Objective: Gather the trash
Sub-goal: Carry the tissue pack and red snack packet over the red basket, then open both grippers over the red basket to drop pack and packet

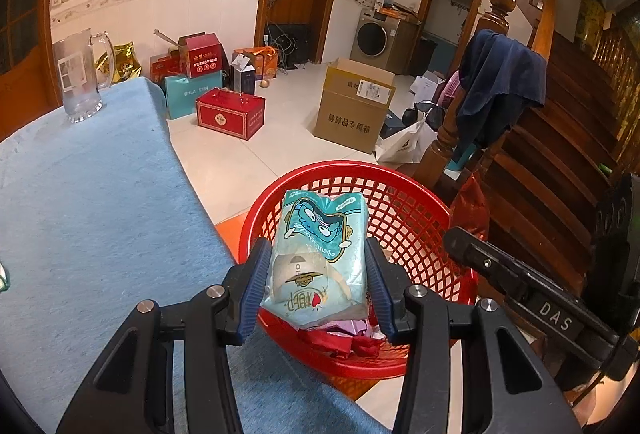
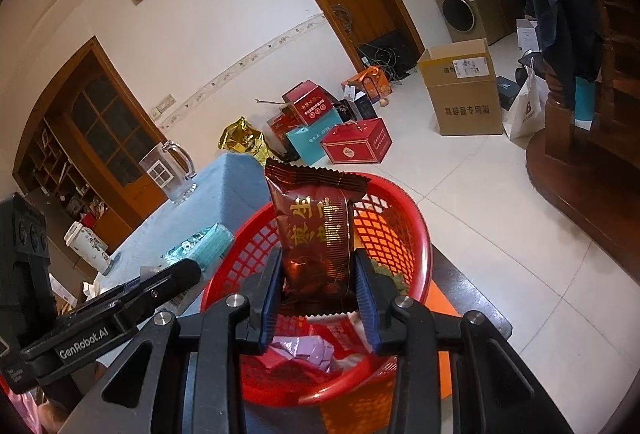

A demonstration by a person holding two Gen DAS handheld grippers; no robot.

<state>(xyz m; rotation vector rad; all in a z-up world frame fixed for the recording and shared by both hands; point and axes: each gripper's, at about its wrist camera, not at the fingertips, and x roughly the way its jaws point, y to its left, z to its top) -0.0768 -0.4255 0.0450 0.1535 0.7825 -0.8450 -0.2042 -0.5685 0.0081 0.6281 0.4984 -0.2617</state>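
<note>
My left gripper (image 1: pixel 316 274) is shut on a teal tissue pack (image 1: pixel 320 254) with a cartoon print and holds it over the near rim of the red mesh basket (image 1: pixel 416 218). My right gripper (image 2: pixel 316 282) is shut on a dark red snack wrapper (image 2: pixel 316 230) with gold lettering and holds it upright above the same basket (image 2: pixel 404 230). Red and pink wrappers (image 2: pixel 304 350) lie in the basket's bottom. The right gripper's body (image 1: pixel 532 294) shows at the right of the left wrist view. The left gripper (image 2: pixel 120 302) and its tissue pack (image 2: pixel 204 246) show at the left of the right wrist view.
A table with a blue cloth (image 1: pixel 92 202) stands left of the basket, with a glass pitcher (image 1: pixel 80 74) at its far end. Gift boxes (image 1: pixel 230 112) and a cardboard box (image 1: pixel 354 106) stand on the tiled floor. A wooden staircase (image 1: pixel 560 154) rises at the right.
</note>
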